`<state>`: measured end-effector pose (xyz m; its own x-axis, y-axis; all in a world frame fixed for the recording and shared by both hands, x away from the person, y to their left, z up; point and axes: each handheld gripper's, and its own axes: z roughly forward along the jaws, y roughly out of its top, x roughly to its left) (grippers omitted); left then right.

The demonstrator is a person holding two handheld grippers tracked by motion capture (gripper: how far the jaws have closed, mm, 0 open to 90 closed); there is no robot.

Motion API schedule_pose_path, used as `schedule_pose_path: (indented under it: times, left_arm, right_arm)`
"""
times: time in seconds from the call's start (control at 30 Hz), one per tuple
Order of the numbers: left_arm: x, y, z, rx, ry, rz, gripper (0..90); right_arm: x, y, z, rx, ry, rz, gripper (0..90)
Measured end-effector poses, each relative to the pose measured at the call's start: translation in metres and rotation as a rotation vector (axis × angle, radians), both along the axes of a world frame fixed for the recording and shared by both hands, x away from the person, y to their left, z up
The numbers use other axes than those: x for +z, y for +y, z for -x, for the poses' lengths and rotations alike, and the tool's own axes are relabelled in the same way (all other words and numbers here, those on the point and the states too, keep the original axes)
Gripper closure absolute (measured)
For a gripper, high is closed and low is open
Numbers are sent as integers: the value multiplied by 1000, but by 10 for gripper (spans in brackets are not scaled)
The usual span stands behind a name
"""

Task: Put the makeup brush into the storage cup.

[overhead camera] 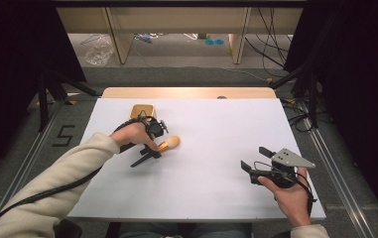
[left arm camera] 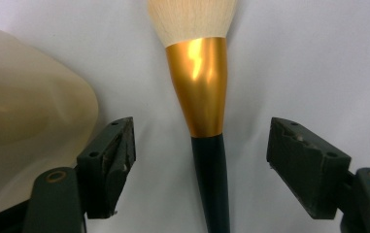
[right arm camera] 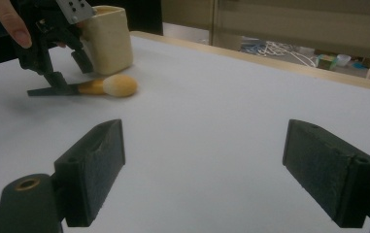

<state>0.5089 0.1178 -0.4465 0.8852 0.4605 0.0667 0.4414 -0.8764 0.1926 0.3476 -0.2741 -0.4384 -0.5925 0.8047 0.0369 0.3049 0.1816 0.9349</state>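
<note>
A makeup brush (overhead camera: 168, 144) with cream bristles, a gold ferrule and a black handle lies flat on the white table (overhead camera: 216, 124). My left gripper (overhead camera: 155, 144) points down over it, open. In the left gripper view the brush (left arm camera: 202, 82) runs up between the two spread jaws of the left gripper (left arm camera: 202, 133), and neither jaw touches the handle. A cream cup (overhead camera: 142, 110) stands just behind the hand. My right gripper (overhead camera: 255, 158) hovers open at the near right with nothing between its jaws. The right gripper view looks past the right gripper (right arm camera: 202, 145) at the brush (right arm camera: 109, 86) and cup (right arm camera: 107, 39).
The cup's side (left arm camera: 27, 111) bulges close by the left jaw. Bare white tabletop lies between the two grippers. Beyond the table's wooden far edge (overhead camera: 186, 92) are carpet, cables and shelf legs.
</note>
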Motion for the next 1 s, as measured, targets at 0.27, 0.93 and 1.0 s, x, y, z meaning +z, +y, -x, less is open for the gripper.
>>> schedule_pose_path:
  times: [0.27,0.93,1.0]
  left_arm:
    - [-4,-5,-3,8,14,-12,284]
    - [-8,-15,-8,31,15,-7,367]
    - [-9,-16,-8,35,18,-7,376]
  right_arm:
    - [0,0,0,2,-1,0,163]
    - [-2,1,-1,21,-12,-11,163]
    - [-2,1,-1,21,-12,-12,163]
